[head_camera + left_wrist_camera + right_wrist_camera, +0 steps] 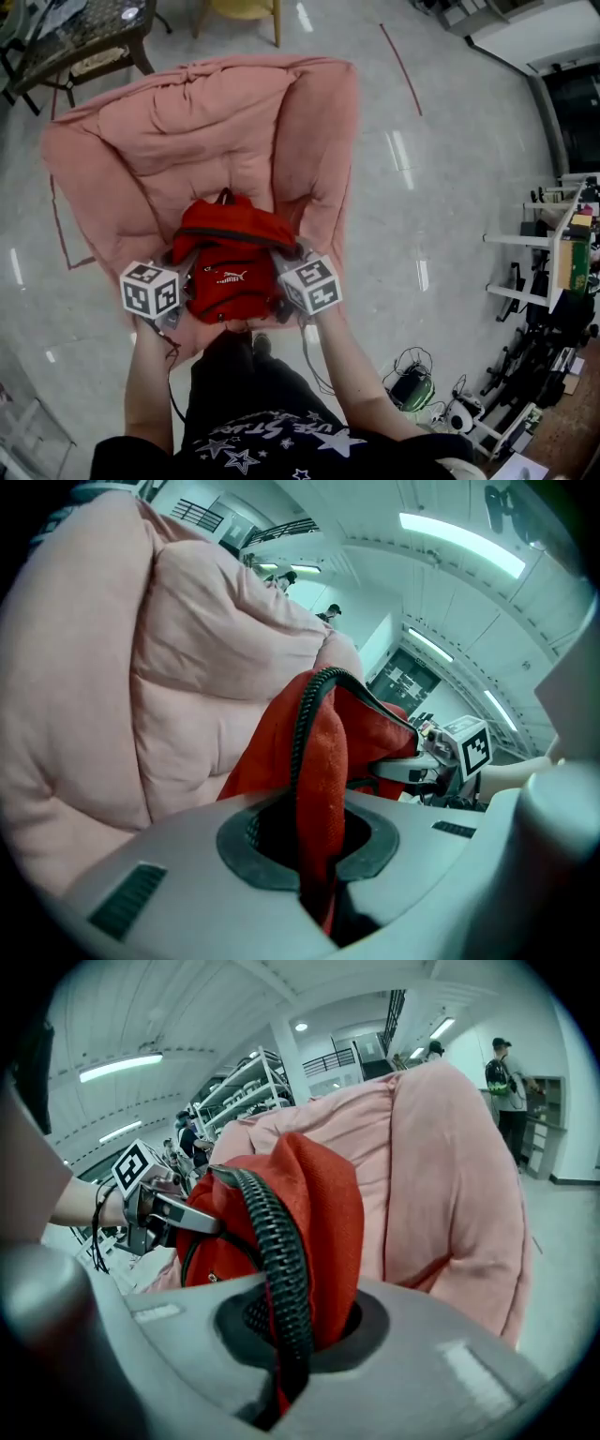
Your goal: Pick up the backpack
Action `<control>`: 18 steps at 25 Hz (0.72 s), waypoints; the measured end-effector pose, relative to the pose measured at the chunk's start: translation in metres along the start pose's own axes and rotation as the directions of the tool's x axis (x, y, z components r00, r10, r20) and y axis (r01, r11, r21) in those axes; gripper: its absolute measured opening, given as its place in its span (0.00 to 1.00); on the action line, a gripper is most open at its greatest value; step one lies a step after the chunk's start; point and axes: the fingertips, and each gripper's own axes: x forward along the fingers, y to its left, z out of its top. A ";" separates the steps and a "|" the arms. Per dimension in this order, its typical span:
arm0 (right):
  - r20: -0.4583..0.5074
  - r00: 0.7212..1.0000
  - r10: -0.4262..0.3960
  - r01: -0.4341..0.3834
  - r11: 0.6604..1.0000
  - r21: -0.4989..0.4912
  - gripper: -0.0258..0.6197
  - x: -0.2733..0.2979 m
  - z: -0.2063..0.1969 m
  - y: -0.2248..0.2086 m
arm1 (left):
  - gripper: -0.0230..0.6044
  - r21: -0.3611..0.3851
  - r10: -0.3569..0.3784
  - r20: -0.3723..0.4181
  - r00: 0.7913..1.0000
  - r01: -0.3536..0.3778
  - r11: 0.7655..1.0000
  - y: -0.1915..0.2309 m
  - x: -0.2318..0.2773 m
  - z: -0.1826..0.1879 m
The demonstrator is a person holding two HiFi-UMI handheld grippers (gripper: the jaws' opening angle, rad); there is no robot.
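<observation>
Backpack (230, 258), red, at near edge of pink cushion (187, 131). Left gripper (181, 270) clamped on its left side, right gripper (284, 267) on its right zipper edge.

Red backpack (228, 258) with black zipper, upright against pink cushion (187, 131).

left arm (148, 375) & right arm (354, 380) stretched fwd, side by side, grippers angled down. left gripper (176, 277) jaws pinched tight on backpack (230, 258) fabric, left side; right gripper (286, 272) likewise, right side.
</observation>
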 end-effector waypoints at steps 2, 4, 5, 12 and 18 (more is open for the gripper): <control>0.027 1.000 0.004 -0.004 1.000 0.003 0.05 -0.014 0.000 0.009 | 0.11 0.027 0.014 0.009 1.000 -0.015 1.000 -0.014 -0.013 -0.001; 0.042 0.999 0.007 -0.007 1.000 0.011 0.05 -0.029 0.000 0.017 | 0.11 0.043 0.030 0.011 0.999 -0.030 0.999 -0.029 -0.025 -0.004; 0.048 0.999 0.004 -0.005 1.000 0.010 0.05 -0.038 0.000 0.021 | 0.11 0.042 0.034 0.014 0.999 -0.035 0.998 -0.038 -0.031 -0.007; 0.090 0.996 0.023 -0.023 1.000 0.008 0.05 -0.097 -0.007 0.056 | 0.11 0.052 0.032 0.084 0.996 -0.036 0.998 -0.095 -0.078 -0.030; 0.121 0.991 0.061 -0.051 0.995 -0.088 0.05 -0.143 -0.019 0.099 | 0.10 0.028 0.062 0.154 0.986 -0.067 0.997 -0.133 -0.125 -0.062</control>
